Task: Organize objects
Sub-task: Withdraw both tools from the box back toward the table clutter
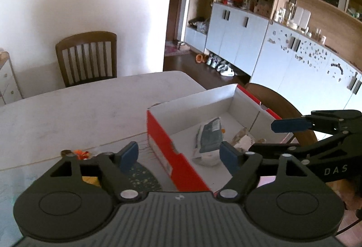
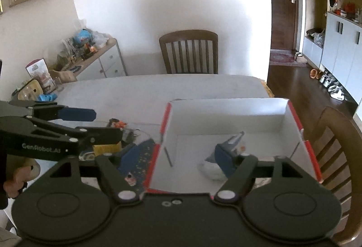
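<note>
From the left wrist view, the left tool [image 1: 178,157] hangs with its blue pads spread and nothing between them, above the near corner of a red shoebox [image 1: 163,147] with a white inside that sits on the pale desk [image 1: 79,107]. A grey-blue packet [image 1: 209,134] lies on the box floor, with crumpled white wrapping [image 1: 243,140] beside it. The right tool [image 1: 267,136] reaches in from the right, also spread.

From the right wrist view, the right tool [image 2: 178,157] is spread and empty over the same shoebox [image 2: 226,120]; the packet [image 2: 230,145] lies inside. Left of the box, a dark speckled pouch [image 2: 142,152] and small clutter rest on the desk [image 2: 147,91], with the left tool [image 2: 99,125] above them.
</note>
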`<action>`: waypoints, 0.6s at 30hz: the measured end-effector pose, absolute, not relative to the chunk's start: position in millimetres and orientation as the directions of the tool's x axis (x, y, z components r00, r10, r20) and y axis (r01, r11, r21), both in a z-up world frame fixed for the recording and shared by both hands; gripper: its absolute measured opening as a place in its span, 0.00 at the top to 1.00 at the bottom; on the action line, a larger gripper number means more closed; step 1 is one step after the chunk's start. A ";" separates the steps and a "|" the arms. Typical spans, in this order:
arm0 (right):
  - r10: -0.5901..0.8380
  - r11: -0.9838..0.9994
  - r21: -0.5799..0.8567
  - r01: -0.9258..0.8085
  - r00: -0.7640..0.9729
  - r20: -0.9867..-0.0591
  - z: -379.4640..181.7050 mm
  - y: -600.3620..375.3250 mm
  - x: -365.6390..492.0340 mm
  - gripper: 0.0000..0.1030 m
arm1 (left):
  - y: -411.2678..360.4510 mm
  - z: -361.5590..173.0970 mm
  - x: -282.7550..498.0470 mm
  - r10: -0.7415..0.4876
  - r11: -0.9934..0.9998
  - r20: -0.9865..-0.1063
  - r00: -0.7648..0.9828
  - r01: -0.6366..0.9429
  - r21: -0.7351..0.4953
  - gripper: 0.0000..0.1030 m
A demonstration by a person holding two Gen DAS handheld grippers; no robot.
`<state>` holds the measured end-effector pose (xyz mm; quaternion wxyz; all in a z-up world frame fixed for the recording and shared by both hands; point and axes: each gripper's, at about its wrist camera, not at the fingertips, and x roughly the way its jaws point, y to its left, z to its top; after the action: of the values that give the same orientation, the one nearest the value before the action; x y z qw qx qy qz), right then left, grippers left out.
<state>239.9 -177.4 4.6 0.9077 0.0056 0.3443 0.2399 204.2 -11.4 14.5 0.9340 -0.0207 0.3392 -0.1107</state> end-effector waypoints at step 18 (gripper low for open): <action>0.450 0.889 0.224 -0.398 0.676 -0.583 -9.5 -119.1 206.0 0.01 | 71.5 -5.1 158.5 -0.198 0.980 -0.605 0.771 0.138 -0.145 0.17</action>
<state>206.0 -119.1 -9.5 0.9146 0.0393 0.3289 0.2319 158.5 71.5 -5.1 0.9400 -0.0461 0.3262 -0.0893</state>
